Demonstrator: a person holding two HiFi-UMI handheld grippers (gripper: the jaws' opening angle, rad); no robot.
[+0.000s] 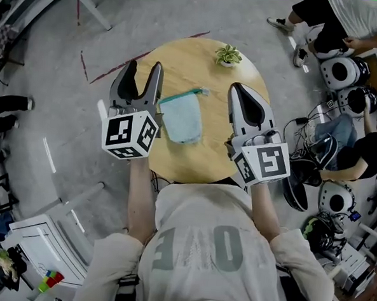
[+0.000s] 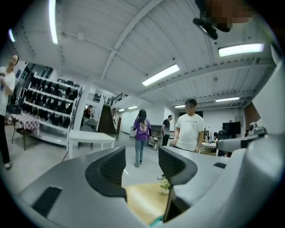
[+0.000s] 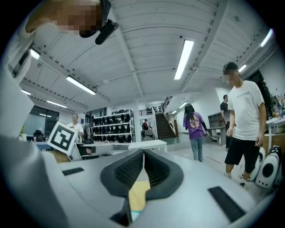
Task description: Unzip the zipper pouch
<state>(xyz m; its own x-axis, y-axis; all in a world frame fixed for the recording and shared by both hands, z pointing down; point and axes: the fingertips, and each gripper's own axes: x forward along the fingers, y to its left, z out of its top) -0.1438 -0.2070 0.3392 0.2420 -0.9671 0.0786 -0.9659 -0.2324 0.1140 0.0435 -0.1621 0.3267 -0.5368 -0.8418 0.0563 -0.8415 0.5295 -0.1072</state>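
Head view: a small plant is seen at the far edge of the round worktop. The teal pouch is laid flat between the raised grippers. Fingers of the left gripper are spread wide and empty, and those of the right gripper are pressed together.

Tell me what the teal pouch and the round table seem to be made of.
The zipper pouch looks like soft, matte teal fabric: it lies limp and creased. The round table looks like pale wood or laminate, smooth; the grain is too faint to tell which.
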